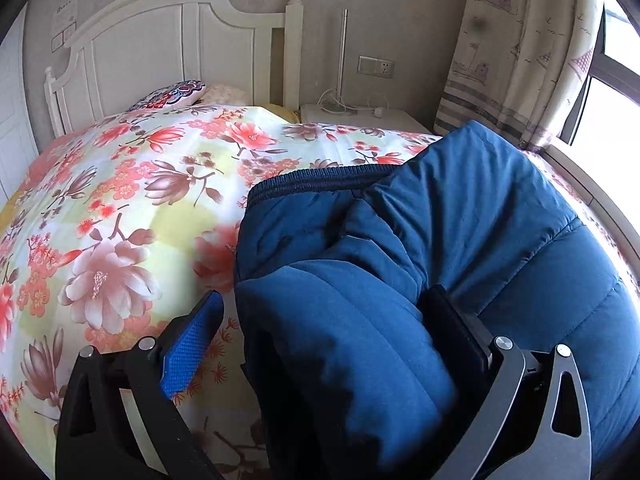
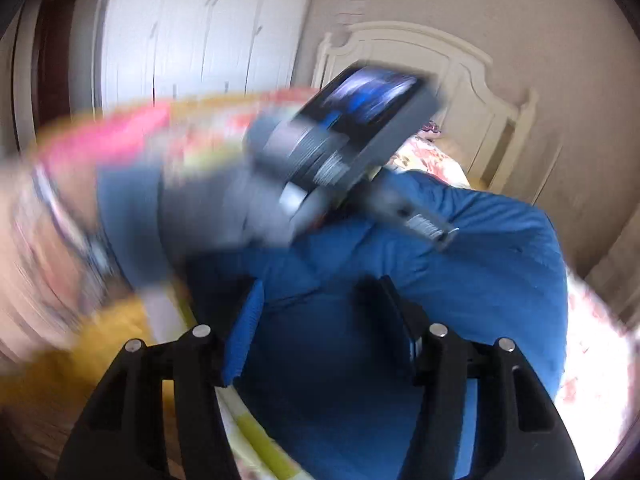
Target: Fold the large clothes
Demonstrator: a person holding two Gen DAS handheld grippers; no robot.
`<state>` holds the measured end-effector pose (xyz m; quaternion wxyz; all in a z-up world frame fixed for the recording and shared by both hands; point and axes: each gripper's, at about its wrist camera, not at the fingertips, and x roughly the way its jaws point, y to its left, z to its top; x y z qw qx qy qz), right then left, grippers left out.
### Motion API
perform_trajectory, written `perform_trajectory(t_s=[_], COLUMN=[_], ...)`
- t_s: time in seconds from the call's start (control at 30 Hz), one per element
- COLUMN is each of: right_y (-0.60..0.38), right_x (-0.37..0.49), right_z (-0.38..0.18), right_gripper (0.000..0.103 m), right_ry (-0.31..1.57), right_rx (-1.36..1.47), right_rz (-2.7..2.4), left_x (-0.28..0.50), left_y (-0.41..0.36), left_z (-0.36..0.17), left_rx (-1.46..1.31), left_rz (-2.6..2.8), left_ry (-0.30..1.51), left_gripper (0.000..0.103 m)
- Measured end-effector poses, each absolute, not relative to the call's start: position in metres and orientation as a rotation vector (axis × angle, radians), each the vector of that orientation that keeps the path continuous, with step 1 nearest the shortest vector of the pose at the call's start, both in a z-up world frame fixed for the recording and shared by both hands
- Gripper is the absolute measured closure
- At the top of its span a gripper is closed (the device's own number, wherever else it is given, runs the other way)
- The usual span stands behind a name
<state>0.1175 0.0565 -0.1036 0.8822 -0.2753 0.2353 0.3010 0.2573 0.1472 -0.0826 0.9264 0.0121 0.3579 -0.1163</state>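
Item: blue padded jacket (image 1: 460, 240), quilted, with a dark ribbed hem band. It lies bunched on the floral bedspread (image 1: 120, 208) toward the window side of the bed, one thick fold doubled over the rest.

Left claw (image 1: 320, 320): jaws wide. A puffy roll of the jacket sits between them. The blue-padded finger (image 1: 192, 344) stands clear over the bedspread; the dark finger on the other side touches the fabric. No pinch is made.

Right claw (image 2: 320, 320): jaws part-way apart, jacket cloth between them. Whether the pads press is not clear, since this view is smeared by motion. It also shows the left claw's camera body (image 2: 348, 136) above the jacket.

Surroundings: white headboard (image 1: 160, 48), patterned cushion (image 1: 168, 94), nightstand (image 1: 360, 118) with a cable, curtain (image 1: 520, 48).

Handling note, as a judgement: the step appears to be setting or pressing a fold.
- The padding is springy and will likely reopen if let go early.
- Pinch through both layers at the seam lines.
- Keep both edges level.
- Lay the roll flat before letting go.
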Motion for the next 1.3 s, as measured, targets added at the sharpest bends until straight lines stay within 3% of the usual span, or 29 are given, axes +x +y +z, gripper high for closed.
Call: perform_trajectory(t_s=[0.2,0.33,0.43,0.5,0.67,0.77,0.93,1.13,1.2,1.3], right_y=[0.055,0.060,0.058,0.055,0.005,-0.052,-0.117,-0.100,-0.072,-0.066], right_x=[0.118,0.116,0.105,0.098,0.093,0.131,0.245,0.344,0.371,0.384], right_z=[-0.110,-0.116,-0.112,-0.105,-0.062,-0.029,-0.019,-0.039,-0.077,-0.079], right_gripper=[0.045,0.045,0.045,0.047,0.052,0.054,0.070,0.070,0.062,0.060], right_ry=[0.502,0.493,0.495,0.502,0.515,0.483,0.591,0.694,0.800,0.842], right_rx=[-0.576,-0.591,-0.577,-0.574,-0.479,-0.309,-0.090,-0.061,-0.187,-0.202], right_rz=[0.633,0.627,0.640,0.663,0.807,0.718,0.568,0.584,0.580,0.607], left_x=[0.246,0.234,0.247,0.253,0.242,0.237,0.240,0.236,0.237,0.240], left_y=[0.124,0.108,0.089,0.099,0.122,0.118,0.117,0.119,0.123,0.132], left_z=[-0.039,-0.001,-0.036,-0.069,-0.075,-0.073,-0.072,-0.073,-0.074,-0.078], left_rx=[0.294,0.279,0.372,0.278,0.184,0.210,0.213,0.205,0.195,0.160], left_rz=[-0.084,-0.081,-0.060,-0.098,-0.023,0.015,0.020,0.023,0.038,0.028], left_ry=[0.666,0.586,0.663,0.677,0.634,0.600,0.598,0.594,0.598,0.622], left_gripper=[0.004,0.004,0.004,0.004,0.004,0.004,0.004,0.004,0.004,0.004])
